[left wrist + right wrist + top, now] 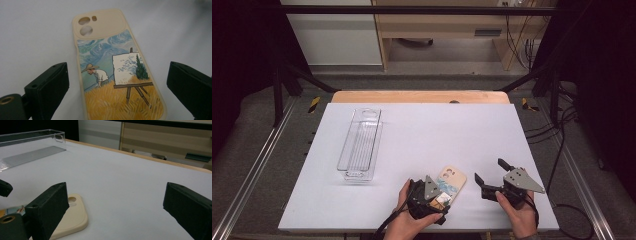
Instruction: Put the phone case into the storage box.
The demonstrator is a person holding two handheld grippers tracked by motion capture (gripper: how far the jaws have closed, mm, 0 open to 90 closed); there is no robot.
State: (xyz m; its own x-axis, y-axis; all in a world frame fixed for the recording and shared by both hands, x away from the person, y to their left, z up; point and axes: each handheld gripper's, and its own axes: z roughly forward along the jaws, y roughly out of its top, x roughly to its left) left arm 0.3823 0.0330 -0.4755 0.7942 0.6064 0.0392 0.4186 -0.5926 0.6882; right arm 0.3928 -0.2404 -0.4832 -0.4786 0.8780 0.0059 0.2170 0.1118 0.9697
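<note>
White desk (pixel 422 130), clear tray (pixel 360 144) upper left. Phone case (pixel 451 184) lies flat at bottom center, between the wide-open left tool (pixel 439 202). Right tool (pixel 491 176) beside it, also wide, empty.

1. Phone case (pixel 117 75): I find no lettering, brand or number on it; its back bears only a painted picture of a figure in a straw hat beside an easel in a wheat field.
2. Clear tray (pixel 360 145): I read no label or marking on it.
3. Left gripper (pixel 438 200) and right gripper (pixel 492 172): I can make out no print on the jaws or grey plates.
4. Table (pixel 422 135): I see no signs or numbers on it.
</note>
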